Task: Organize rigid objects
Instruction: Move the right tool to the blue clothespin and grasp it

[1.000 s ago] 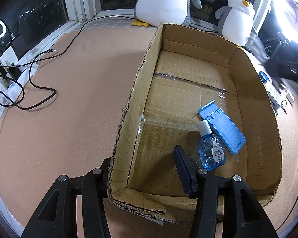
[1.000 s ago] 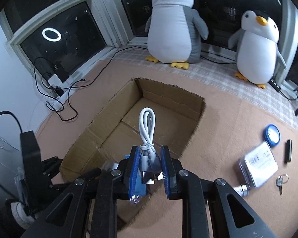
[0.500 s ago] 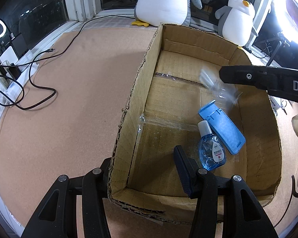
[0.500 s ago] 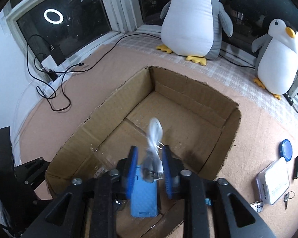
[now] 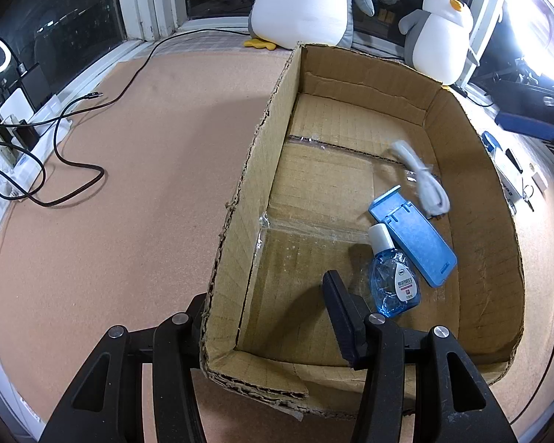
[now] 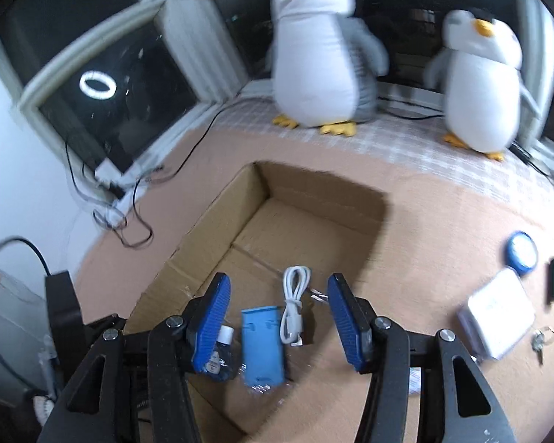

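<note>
**Cardboard box: three things in, several left outside**

The cardboard box (image 5: 472, 155) sits on the tan carpeted floor (image 5: 136, 170), and I count three items lying on its bottom. The bundled white cable (image 6: 294, 304) rests toward the right wall, the flat blue stand (image 6: 263, 343) lies just beside it toward the middle, and the small blue bottle (image 5: 393, 277) lies on its side against the stand's near end, its white cap pointing toward the far wall. All three look settled and free of any grip.

My right tool (image 6: 279, 326) hangs over the box with its blue pads spread wide and nothing between them (the cable lies directly below the gap). My left tool (image 5: 266, 317) straddles the near left corner of the box, one finger outside the wall and one inside; it is wide apart too, and I cannot tell whether it actually touches the cardboard.

What remains, as far as I can see, is on the floor beyond the box's right wall: a round blue tin (image 6: 521, 253), a slim dark stick (image 6: 553, 282), a white rectangular case (image 6: 496, 319) and a set of keys (image 6: 541, 339). I would judge the job under halfway done, with those four to be fetched, the case being nearest the right tool.
</note>
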Motion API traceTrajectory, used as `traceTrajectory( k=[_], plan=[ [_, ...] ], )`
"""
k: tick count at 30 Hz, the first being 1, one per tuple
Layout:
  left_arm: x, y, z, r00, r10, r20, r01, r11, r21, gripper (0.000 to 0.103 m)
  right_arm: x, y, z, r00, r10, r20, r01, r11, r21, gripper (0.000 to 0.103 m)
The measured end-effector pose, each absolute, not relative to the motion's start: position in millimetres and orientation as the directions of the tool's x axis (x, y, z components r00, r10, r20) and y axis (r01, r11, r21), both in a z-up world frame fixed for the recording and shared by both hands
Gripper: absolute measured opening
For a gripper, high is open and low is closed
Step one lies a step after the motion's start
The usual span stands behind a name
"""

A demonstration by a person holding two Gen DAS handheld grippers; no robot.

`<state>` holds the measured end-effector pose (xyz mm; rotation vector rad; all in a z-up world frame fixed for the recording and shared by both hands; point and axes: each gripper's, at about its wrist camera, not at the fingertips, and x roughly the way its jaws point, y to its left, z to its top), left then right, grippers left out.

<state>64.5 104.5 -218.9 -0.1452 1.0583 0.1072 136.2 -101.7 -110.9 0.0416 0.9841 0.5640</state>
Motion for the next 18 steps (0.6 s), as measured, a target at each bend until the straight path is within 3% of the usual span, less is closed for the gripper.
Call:
traceTrajectory(
  k=[6,18],
  plan=[
    [64.4,104.5,-219.0,0.486,0.019,-0.874,-0.156,0.986,-0.066,0.054,138.0,-154.0,-106.3,0.457,0.434,-0.776,-0.379,0.885,0.271,0.051],
    [64.3,104.7,-219.2,0.487,0.018,-0.873,-0.155,0.986,-0.066,0.054,129.8,-152.1,-152.4,0.306,0.361,-0.881,-0.526,0.836,0.159,0.051]
  ],
)
